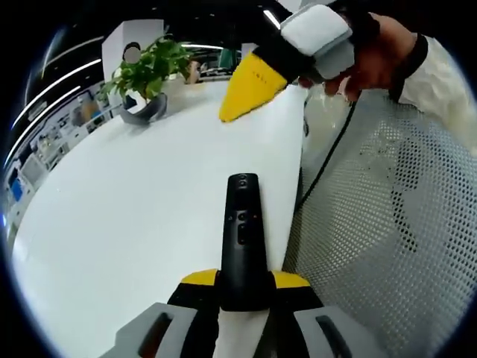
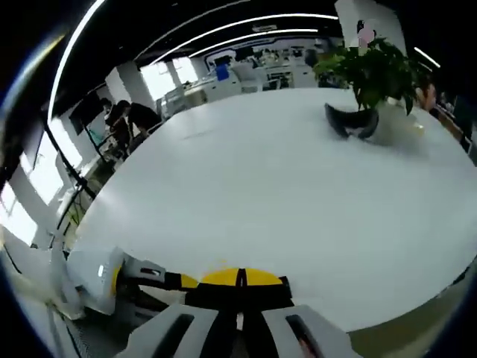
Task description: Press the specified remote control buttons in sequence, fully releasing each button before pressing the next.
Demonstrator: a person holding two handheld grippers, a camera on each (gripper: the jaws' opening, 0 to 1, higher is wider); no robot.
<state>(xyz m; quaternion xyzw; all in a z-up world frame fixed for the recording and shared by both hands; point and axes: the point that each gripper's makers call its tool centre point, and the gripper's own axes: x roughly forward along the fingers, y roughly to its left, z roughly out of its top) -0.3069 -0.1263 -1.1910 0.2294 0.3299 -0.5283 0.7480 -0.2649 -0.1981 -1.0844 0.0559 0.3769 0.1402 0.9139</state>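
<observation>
Left tongs [image 1: 242, 287], yellow-tipped with black and grey housing, clenched on slim black bar-shaped remote control [image 1: 242, 239] at its lower end. Remote standing up from between the yellow tips, pointing away over white tabletop [image 1: 127, 216], round dark pad near its top, small buttons with a red dot at mid-length. Right tongs [image 2: 240, 278] pressed together, tips meeting, nothing between them; seen from the left gripper view as a yellow wedge [image 1: 250, 89] held by a hand [image 1: 380, 56], above and beyond the remote, well apart from it. Green leafy plant in dark pot [image 2: 365, 89] at far side of tabletop
</observation>
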